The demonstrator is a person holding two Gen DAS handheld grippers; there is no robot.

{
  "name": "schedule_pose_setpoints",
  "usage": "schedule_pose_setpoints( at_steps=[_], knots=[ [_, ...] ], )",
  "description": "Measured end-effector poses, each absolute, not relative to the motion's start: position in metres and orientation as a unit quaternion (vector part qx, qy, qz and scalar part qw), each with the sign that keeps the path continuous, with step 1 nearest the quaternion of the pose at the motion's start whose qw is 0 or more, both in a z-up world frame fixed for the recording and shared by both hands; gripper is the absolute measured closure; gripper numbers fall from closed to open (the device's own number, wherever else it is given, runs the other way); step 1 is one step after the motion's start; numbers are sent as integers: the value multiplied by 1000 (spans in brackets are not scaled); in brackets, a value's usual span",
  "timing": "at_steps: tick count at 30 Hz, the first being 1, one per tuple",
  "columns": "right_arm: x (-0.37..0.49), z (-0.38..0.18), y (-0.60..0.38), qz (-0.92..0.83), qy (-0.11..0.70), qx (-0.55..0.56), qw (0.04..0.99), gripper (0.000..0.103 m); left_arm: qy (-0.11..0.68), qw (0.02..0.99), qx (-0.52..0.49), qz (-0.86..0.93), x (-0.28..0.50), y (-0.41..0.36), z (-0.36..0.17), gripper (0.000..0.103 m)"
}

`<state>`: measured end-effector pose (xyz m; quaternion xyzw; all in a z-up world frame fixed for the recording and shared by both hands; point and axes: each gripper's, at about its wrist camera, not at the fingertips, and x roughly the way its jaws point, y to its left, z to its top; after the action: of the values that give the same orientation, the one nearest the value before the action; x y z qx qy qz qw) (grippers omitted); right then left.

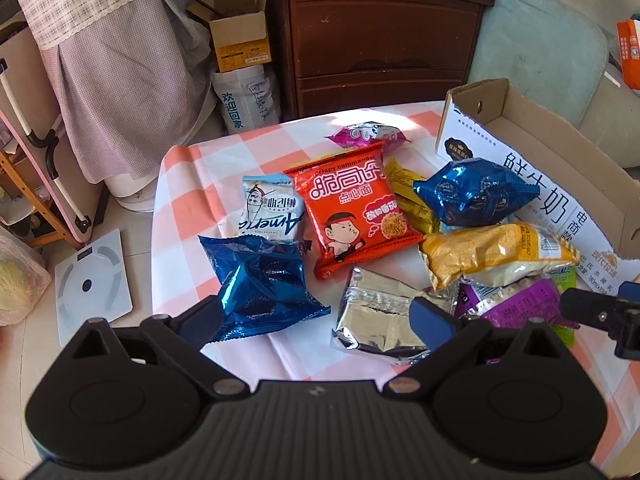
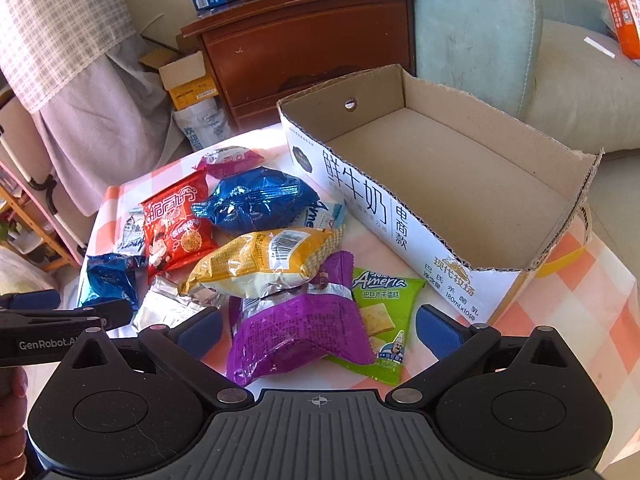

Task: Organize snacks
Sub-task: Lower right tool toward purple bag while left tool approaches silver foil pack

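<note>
Both tongs hover spread wide, empty: my left tongs (image 1: 316,316) over a blue foil packet (image 1: 260,284), my right tongs (image 2: 320,330) over a purple packet (image 2: 296,328) beside the green "Ameria" packet (image 2: 382,320) on the counter (image 2: 584,280), near the milk carton box (image 2: 460,184).

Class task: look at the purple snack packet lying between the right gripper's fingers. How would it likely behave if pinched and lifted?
The purple packet looks puffy and crinkled, so it probably dents under the open right gripper. Its glossy film may slip. It overlaps the green packet, which might shift too.
</note>
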<state>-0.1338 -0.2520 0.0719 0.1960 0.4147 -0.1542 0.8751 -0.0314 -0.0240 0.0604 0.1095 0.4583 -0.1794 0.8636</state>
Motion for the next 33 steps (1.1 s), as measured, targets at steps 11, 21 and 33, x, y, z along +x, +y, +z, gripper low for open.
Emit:
schedule_pose_setpoints(
  at_steps=[11, 21, 33],
  knots=[
    [-149, 69, -279, -157, 398, 266, 864, 6, 451, 863, 101, -204, -31, -29, 56, 5],
    [-122, 77, -261, -165, 362, 221, 891, 23, 440, 861, 123, -225, -33, -56, 37, 5],
    [-91, 49, -249, -104, 418, 242, 870, 39, 454, 856, 140, -204, -28, -41, 13, 4]
  ],
)
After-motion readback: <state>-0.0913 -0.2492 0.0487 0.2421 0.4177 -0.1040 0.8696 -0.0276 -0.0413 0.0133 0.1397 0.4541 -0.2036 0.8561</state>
